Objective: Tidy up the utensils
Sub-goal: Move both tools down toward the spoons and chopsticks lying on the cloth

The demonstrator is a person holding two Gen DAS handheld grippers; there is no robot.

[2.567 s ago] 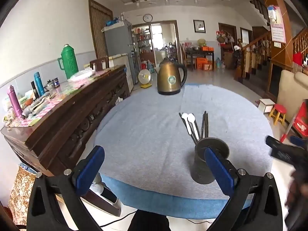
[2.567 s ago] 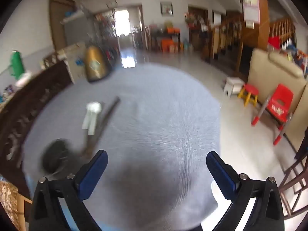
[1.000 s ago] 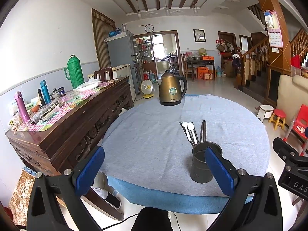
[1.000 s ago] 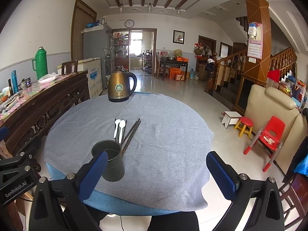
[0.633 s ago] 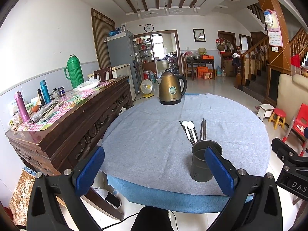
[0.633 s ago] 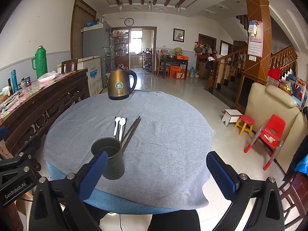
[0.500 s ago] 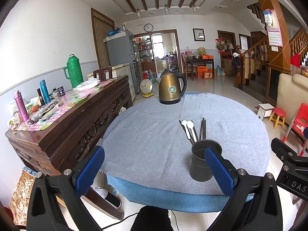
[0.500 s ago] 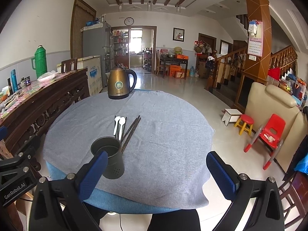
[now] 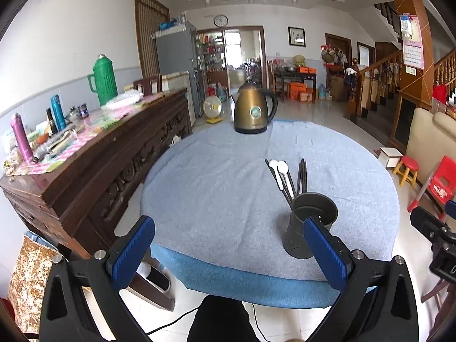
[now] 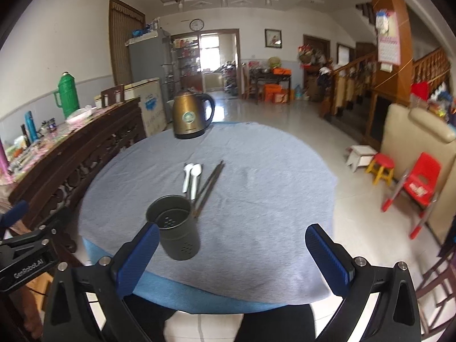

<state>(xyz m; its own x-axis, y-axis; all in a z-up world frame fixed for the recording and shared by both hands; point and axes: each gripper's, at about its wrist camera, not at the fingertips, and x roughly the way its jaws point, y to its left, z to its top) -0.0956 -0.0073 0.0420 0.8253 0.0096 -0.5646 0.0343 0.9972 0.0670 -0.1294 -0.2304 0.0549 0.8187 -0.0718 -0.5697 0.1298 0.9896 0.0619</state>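
Just beyond the empty utensil cup (image 10: 176,226) lie two white spoons (image 10: 192,179) and chopsticks (image 10: 209,189); both hand-held grippers, left (image 9: 228,253) and right (image 10: 232,259), gape wide, holding nothing.

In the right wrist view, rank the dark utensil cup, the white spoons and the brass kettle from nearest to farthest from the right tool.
1. Dark grey perforated metal utensil cup, just ahead of the right tool, by its left finger.
2. Two white plastic spoons, lying mid-table behind the cup.
3. Brass-coloured electric kettle, at the table's far edge.
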